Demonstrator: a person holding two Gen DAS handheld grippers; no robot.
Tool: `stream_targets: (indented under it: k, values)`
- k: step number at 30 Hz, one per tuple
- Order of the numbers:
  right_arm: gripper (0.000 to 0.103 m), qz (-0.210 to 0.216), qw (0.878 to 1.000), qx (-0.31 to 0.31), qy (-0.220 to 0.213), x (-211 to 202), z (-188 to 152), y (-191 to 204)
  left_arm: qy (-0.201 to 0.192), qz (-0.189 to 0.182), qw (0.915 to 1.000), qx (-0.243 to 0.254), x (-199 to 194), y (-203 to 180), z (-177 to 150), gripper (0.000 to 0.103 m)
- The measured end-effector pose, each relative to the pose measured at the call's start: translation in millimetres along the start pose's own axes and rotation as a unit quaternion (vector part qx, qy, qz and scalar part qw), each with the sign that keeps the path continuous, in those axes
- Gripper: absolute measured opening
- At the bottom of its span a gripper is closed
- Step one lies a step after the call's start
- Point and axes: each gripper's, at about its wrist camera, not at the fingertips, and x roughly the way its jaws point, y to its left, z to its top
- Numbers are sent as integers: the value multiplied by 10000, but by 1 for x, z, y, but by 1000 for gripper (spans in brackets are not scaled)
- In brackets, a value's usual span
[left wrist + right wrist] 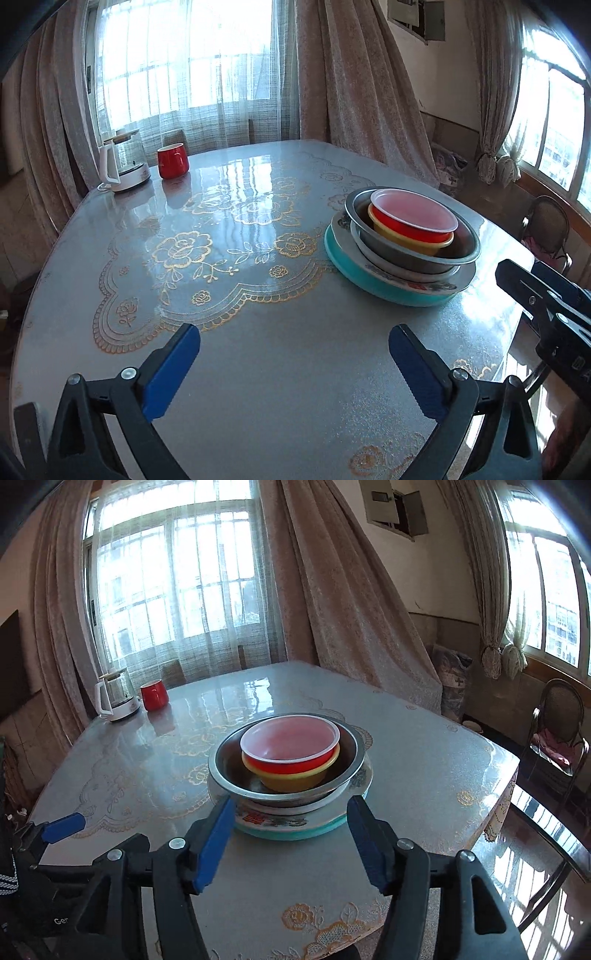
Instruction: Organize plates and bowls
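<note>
The stack [290, 771] sits on the right side of the table [424, 775] — red bowl [290, 744] on top, plates below. Both tongs are wide and hold nothing — the right gripper [290, 834] is near the stack, the left gripper [293, 373] off to its left. It looks done, so next is just backing away.

Only "Ger" reads, cut off, on the left hand-held gripper [62, 825] body; plate [273, 821] characters illegible.

I see bare patterned tabletop [280, 369] left of the stacked bowls and plates [402, 243]; the red ceramic mug [173, 160] and white-based glass kettle [123, 166] stand well beyond.
</note>
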Motion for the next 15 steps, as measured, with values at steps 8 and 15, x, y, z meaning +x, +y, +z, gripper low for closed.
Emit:
stream_targets:
  k: [8, 15]
  values:
    - [71, -422, 9988, 223, 109, -1, -24, -1, 10, 33, 10000, -89, -5, 10, -15, 103]
    - [74, -563, 9980, 292, 73, -8, -28, 1, -147, 237, 9995, -150, -13, 10, -14, 103]
